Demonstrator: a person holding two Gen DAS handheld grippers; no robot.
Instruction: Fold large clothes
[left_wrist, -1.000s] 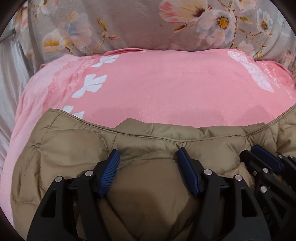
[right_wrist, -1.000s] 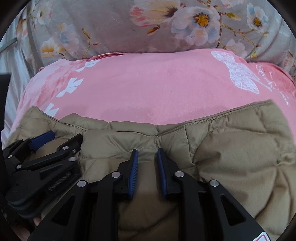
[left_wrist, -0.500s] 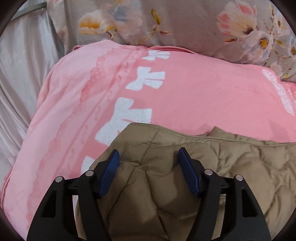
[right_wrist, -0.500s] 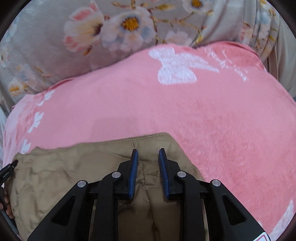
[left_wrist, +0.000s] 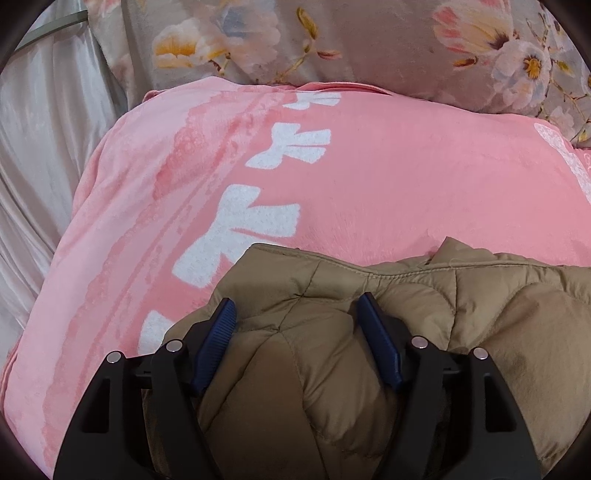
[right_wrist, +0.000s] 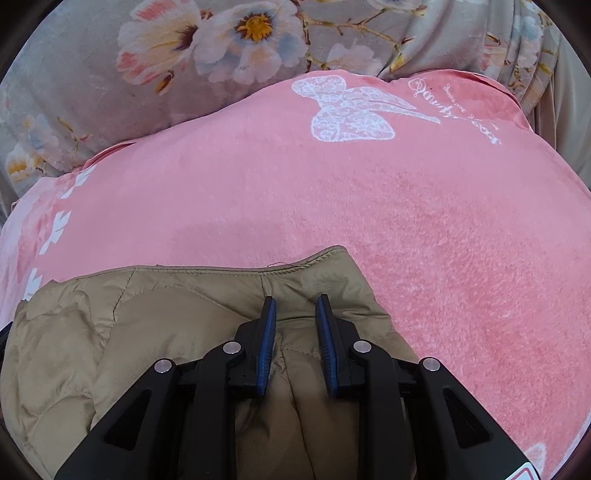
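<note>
Spreading: the grippers, side by side a second ago, now hold opposite ends of the quilted tan jacket (left_wrist: 332, 332).
Left gripper (left_wrist: 301, 343): spread wide around a puffy fold, pads touching it.
Right gripper (right_wrist: 295, 345): narrow, pinching a seam at lower centre; jaws just eased slightly.
Meaning: the hem looks stretched flat on the pink blanket (right_wrist: 406, 221), ready for folding.

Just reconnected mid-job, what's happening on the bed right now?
A person works a tan quilted jacket lying on a pink blanket. The left claw straddles a puffy bunch near one end of the jacket; the right claw, set narrower, pinches a fold near the other end. The fold is unfinished.
</note>
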